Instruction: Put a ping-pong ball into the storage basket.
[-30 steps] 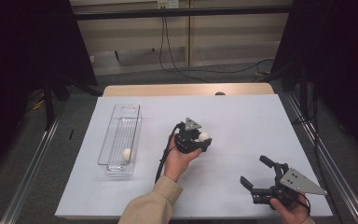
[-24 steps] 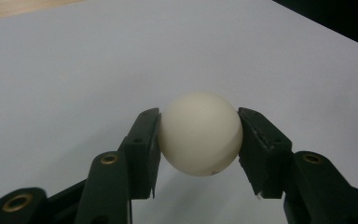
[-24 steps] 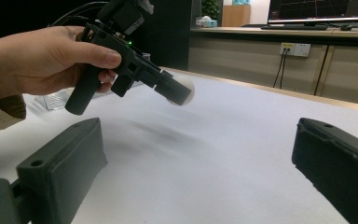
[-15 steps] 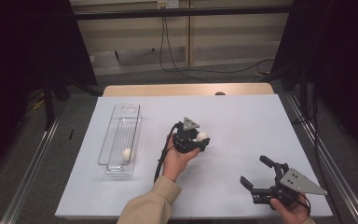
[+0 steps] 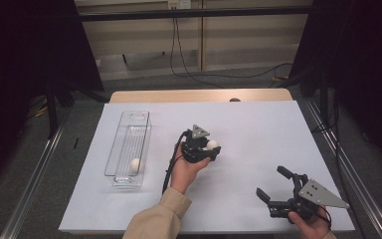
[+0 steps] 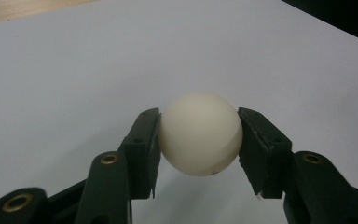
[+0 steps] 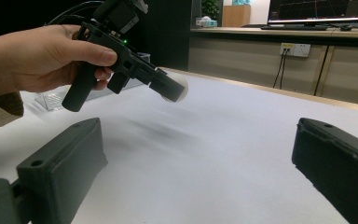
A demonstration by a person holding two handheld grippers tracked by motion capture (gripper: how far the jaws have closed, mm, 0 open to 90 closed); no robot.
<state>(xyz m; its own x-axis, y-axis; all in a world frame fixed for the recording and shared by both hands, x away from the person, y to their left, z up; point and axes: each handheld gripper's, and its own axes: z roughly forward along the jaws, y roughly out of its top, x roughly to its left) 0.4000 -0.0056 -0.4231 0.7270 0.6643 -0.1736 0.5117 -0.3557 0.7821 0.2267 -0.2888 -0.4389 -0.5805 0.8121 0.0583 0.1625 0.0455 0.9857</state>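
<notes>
Nothing has shifted: my left tool (image 5: 205,149) stays clenched on the white ball (image 6: 200,133) above the counter (image 5: 258,124); my right tool (image 5: 278,186) rests released.

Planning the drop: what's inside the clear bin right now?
One white ball lies near the near end of the clear bin; the rest looks bare. Its front wall blurs the nearest corner.
</notes>
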